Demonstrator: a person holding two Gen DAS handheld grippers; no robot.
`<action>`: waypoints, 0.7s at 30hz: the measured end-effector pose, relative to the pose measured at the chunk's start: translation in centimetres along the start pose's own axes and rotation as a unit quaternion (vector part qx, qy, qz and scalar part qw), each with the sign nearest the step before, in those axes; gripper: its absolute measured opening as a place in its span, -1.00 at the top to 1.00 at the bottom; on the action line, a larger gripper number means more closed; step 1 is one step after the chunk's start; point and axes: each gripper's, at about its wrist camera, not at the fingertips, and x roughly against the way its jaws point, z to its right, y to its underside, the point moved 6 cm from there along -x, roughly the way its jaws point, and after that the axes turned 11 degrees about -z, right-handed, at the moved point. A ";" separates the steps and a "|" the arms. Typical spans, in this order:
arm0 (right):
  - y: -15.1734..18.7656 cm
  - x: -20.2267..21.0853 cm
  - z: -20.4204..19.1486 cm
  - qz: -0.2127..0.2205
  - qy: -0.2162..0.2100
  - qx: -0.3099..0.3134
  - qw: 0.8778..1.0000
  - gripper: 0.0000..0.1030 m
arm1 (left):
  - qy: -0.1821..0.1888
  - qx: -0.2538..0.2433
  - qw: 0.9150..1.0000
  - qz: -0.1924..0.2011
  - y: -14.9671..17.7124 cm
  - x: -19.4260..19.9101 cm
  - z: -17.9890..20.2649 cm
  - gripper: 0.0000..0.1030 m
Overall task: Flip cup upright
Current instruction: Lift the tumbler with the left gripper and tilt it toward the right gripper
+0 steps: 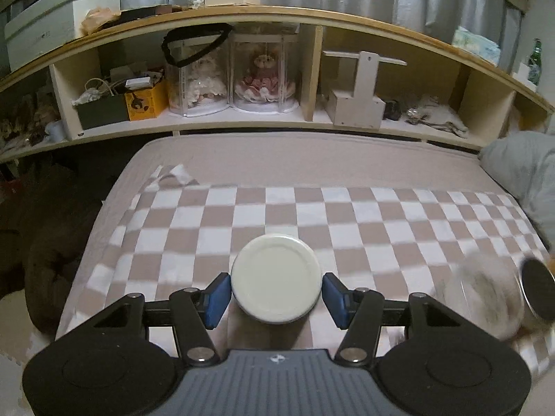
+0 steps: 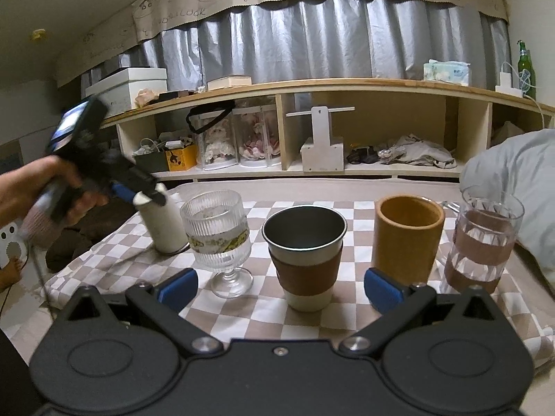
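- The white cup [image 1: 276,278] stands upside down at the left end of the checkered cloth [image 1: 347,215], base up.
- The left tool [image 1: 276,294] straddles it, blue pads just beside it, not gripping.
- The right tool [image 2: 279,287] is wide open, empty, facing a steel cup [image 2: 305,260].

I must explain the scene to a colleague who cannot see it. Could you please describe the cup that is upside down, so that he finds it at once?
On the brown-and-white checkered cloth stands a row of five cups. The white cylindrical cup is at its far left, beside the ribbed clear glass goblet. It alone shows a closed flat base on top, with the left gripper open around it.
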 end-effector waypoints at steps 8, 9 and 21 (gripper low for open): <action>0.1 0.4 -0.6 0.002 0.016 0.006 1.000 -1.00 | 0.014 -0.001 0.999 -0.051 4.8 0.3 -0.9 -0.12; 0.1 0.4 -0.7 0.002 0.017 0.007 1.000 -1.00 | 0.011 -0.001 0.998 -0.061 5.5 0.1 -0.9 -0.12; -1.3 0.8 -3.3 -0.002 -0.008 0.019 1.000 -1.00 | 0.015 0.024 0.995 -0.094 9.3 -1.3 -2.3 -0.12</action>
